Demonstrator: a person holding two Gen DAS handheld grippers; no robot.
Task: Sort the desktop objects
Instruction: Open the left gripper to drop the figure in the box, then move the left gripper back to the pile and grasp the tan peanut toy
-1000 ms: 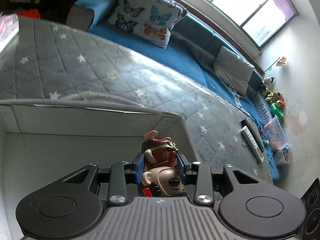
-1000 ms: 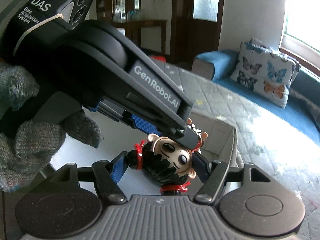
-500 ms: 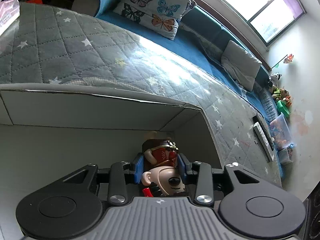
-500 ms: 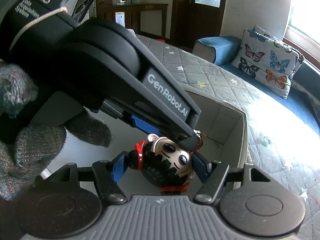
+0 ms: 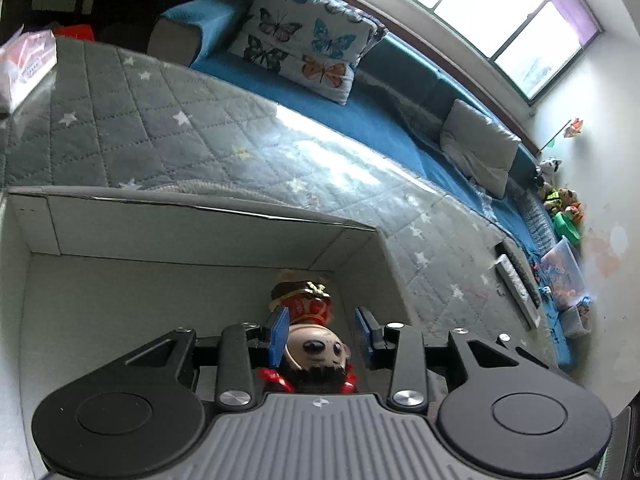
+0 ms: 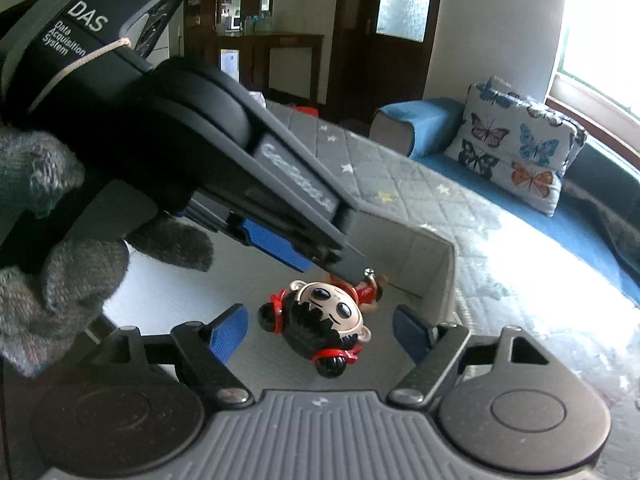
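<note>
Figurine (image 6: 324, 322), a small doll with black hair buns ringed in red, a pale face and a red outfit, lies on its side on the pale floor of a shallow grey-white box (image 6: 434, 264), near the box's far corner. Both grippers are over it. The right gripper (image 6: 320, 332) has its blue-padded fingers (image 6: 226, 334) spread wide, one on each side of the doll's head with clear gaps, so it grips nothing. From the left wrist view the doll (image 5: 314, 338) sits between the left gripper (image 5: 322, 334) fingers; its jaws are parted, the left pad close against the head, the right pad standing off from it, and I cannot tell whether that near pad actually touches. In the right wrist view the left gripper's dark body (image 6: 240, 184) slants down from the upper left, its tip just above the doll's body, held by a hand in a grey knitted glove (image 6: 60, 276). The box (image 5: 200, 240) rests on a grey quilted cover with stars (image 5: 168, 136). Beyond it runs a blue bench seat with a butterfly-print cushion (image 5: 308, 56) and a plain grey cushion (image 5: 478, 156) under a bright window (image 5: 496, 12). A pink-and-white packet (image 5: 26, 64) lies at the cover's far left edge.
</note>
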